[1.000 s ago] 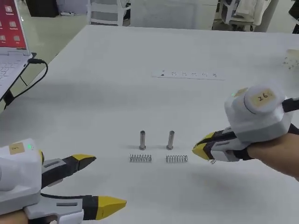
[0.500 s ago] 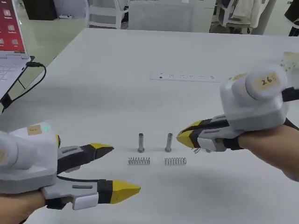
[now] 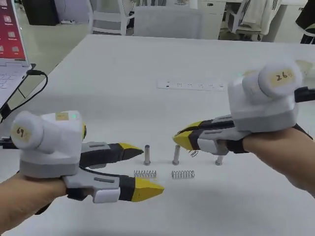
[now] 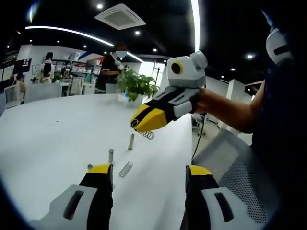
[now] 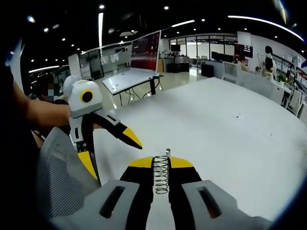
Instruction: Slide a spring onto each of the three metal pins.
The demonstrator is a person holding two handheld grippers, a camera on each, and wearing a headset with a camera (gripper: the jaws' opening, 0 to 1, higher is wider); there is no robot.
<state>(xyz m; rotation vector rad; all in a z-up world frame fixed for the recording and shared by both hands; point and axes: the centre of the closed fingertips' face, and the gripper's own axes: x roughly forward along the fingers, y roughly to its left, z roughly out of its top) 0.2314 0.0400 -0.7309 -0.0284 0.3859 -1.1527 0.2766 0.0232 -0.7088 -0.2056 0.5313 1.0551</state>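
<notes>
Three short metal pins stand upright in a row on the white table: left pin (image 3: 147,155), middle pin (image 3: 176,154), right pin (image 3: 219,160). Two springs lie flat in front of them, one (image 3: 144,173) by the left pin and one (image 3: 182,174) by the middle pin. My right gripper (image 3: 178,140) hovers just above the middle pin, shut on a third spring (image 5: 161,175) that hangs below its tips (image 3: 193,153); a pin (image 5: 167,152) shows just beyond its jaws. My left gripper (image 3: 145,169) is open beside the left pin, with nothing between its fingers (image 4: 100,168).
A white power strip (image 3: 192,86) lies farther back on the table. An open laptop (image 3: 10,44) with a black cable (image 3: 29,91) sits at the far left. Chairs (image 3: 167,22) stand beyond the far edge.
My right gripper has risen off the table and moved left with a spring, uncovering the right pin. My left gripper has come up and right toward the left pin.
</notes>
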